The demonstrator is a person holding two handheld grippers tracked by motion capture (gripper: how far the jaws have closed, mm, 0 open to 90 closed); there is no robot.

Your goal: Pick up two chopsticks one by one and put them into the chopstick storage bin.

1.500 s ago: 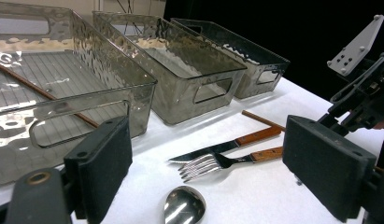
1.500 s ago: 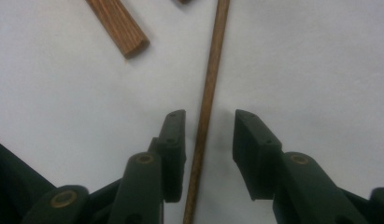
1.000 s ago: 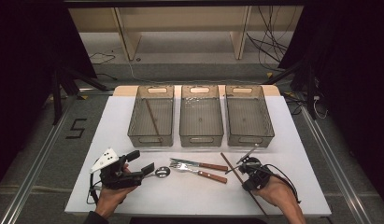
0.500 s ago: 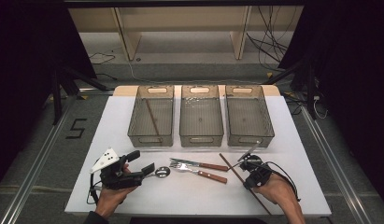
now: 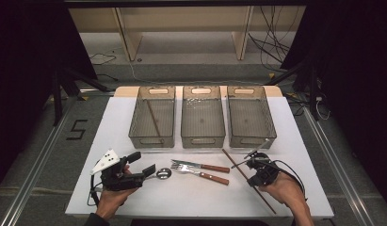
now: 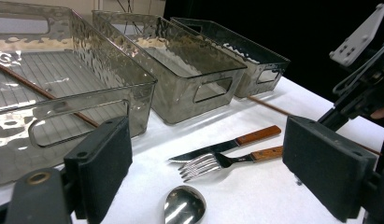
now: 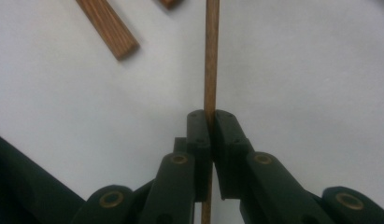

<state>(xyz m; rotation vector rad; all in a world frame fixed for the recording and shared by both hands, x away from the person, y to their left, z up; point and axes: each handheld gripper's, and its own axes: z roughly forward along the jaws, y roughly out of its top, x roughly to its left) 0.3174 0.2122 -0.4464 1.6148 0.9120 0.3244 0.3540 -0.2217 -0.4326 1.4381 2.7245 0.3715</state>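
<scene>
Right gripper (image 5: 255, 175) clamped on wooden chopstick (image 5: 248, 180) near white table's (image 5: 191, 197) front edge, left gripper (image 5: 143, 165) wide, bare board between, dark floor around.

Three clear bins (image 5: 203, 117) line a white bench (image 5: 304, 155); the right hand-held gripper (image 5: 255, 175) clamps a wooden chopstick (image 5: 238, 167) beside a knife (image 5: 203, 166) and fork (image 5: 200, 174).

A white table (image 5: 134, 117) is carrying three clear bins (image 5: 203, 115) in a row; a spoon (image 5: 163, 173), fork (image 5: 200, 173), knife (image 5: 200, 165) and wooden chopstick (image 5: 238, 168) are lying in front.
</scene>
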